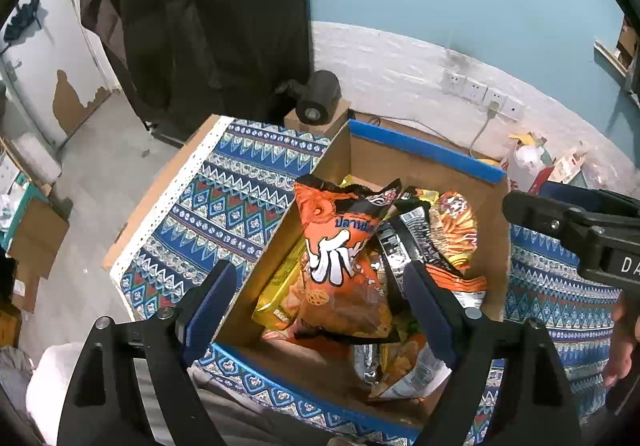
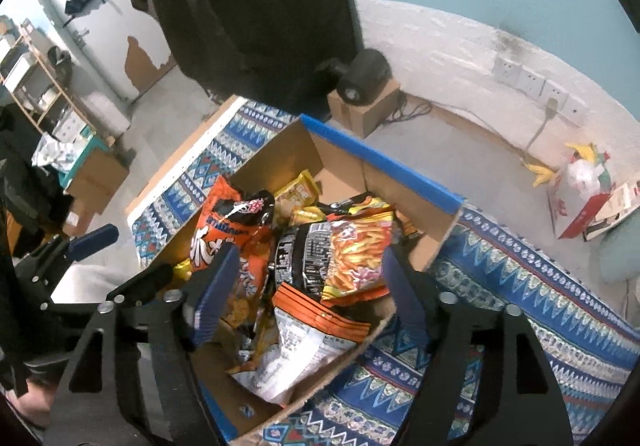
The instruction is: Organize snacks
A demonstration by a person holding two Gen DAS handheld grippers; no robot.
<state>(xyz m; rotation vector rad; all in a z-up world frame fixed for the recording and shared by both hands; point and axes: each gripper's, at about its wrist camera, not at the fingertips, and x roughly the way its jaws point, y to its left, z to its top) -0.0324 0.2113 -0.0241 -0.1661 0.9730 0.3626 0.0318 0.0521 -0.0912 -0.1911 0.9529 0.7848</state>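
Observation:
An open cardboard box (image 1: 424, 150) (image 2: 380, 162) with a blue taped rim holds several snack bags. An orange bag (image 1: 340, 258) (image 2: 224, 222) leans upright at its left. Beside it lies a black and orange fries bag (image 1: 452, 230) (image 2: 340, 250), and a yellow bag (image 1: 280, 286) sits against the left wall. My left gripper (image 1: 318, 274) hovers open over the box, its blue pads either side of the orange bag without touching it. My right gripper (image 2: 312, 256) is open above the fries bag, holding nothing.
The box stands on a blue patterned cloth (image 1: 240, 186) (image 2: 520, 278) covering a table. Behind it, a black cylinder (image 1: 320, 94) rests on a small carton. Wall sockets (image 1: 480, 94) and a red and white box (image 2: 580, 206) lie to the right. Bare floor is at the left.

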